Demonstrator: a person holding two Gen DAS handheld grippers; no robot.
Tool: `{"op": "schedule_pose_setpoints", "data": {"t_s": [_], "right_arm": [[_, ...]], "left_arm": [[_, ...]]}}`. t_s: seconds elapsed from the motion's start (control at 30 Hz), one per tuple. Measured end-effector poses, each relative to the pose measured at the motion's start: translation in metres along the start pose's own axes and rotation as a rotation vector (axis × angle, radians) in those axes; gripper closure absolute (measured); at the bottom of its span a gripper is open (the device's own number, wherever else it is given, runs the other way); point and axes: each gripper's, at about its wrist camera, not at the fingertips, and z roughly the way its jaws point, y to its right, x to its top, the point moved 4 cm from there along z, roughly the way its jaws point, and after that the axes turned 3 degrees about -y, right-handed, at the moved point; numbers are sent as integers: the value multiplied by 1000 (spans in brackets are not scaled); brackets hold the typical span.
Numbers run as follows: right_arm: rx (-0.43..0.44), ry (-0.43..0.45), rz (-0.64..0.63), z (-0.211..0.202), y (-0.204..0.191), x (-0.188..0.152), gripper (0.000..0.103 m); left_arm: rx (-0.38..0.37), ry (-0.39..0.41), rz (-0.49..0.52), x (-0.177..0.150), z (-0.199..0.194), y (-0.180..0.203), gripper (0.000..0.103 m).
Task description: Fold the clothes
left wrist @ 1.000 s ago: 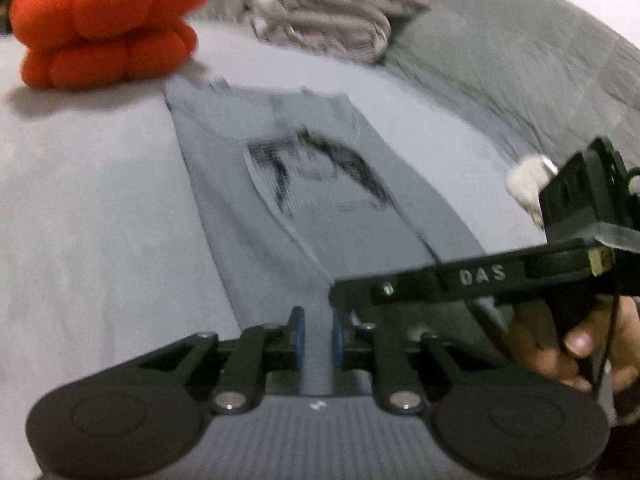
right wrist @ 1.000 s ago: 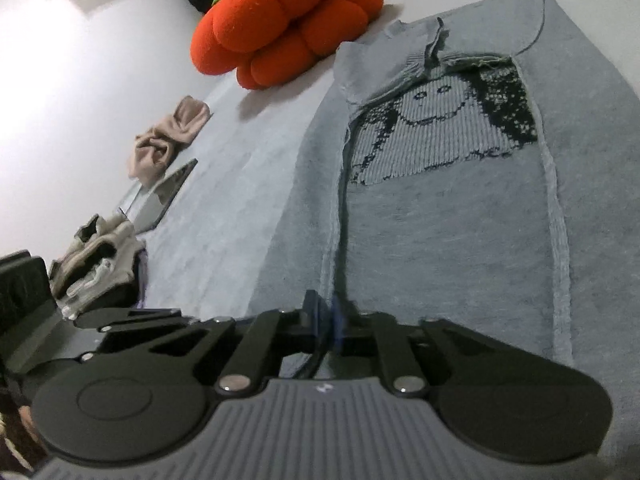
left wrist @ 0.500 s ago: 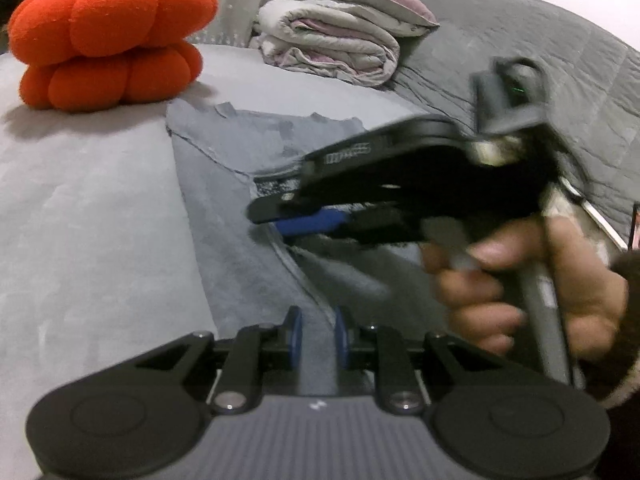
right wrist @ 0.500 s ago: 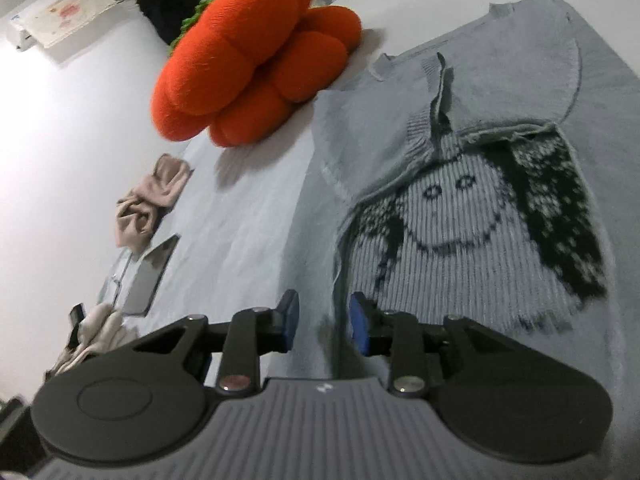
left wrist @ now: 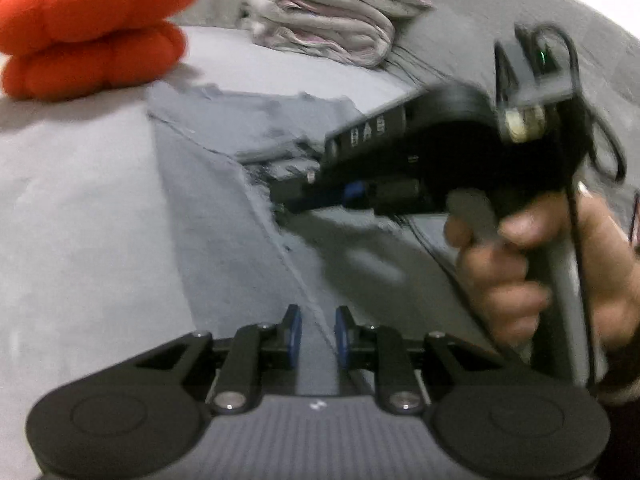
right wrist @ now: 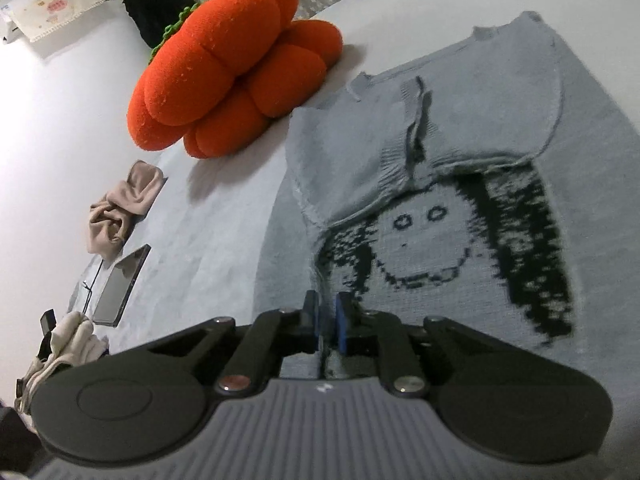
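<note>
On the bed (right wrist: pixel 208 216): sweater (right wrist: pixel 500 128) flat, sleeves folded over the face print's top.
Left gripper (left wrist: pixel 316 330): jaws narrow, sweater fabric between; grip unclear.
Right gripper (right wrist: pixel 327 316): just closing, pinching a sweater fold; blurred.

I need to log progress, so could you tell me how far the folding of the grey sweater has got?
Done: the grey sweater lies flat on the bed, both sleeves folded in across the chest, above the knitted face. In hand: the right gripper has just been closing on a raised fold of the knit; the left gripper straddles the sweater's seam, pads apart. Left: folding the body over.
</note>
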Motion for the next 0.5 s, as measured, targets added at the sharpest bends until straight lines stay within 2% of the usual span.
{"op": "schedule_pose_setpoints", "data": {"t_s": [0.1, 0.17, 0.37, 0.5], "right_arm": [[-24, -1, 2, -20, 8, 1, 85], [-46, 10, 5, -38, 18, -1, 66], [-100, 9, 10, -81, 38, -16, 65], [-127, -25, -8, -106, 42, -31, 65]], "left_arm": [[-9, 28, 0, 4, -5, 3, 85], [-14, 46, 1, 6, -9, 5, 82], [33, -5, -27, 2, 2, 2, 76], [24, -2, -37, 4, -12, 9, 75]]}}
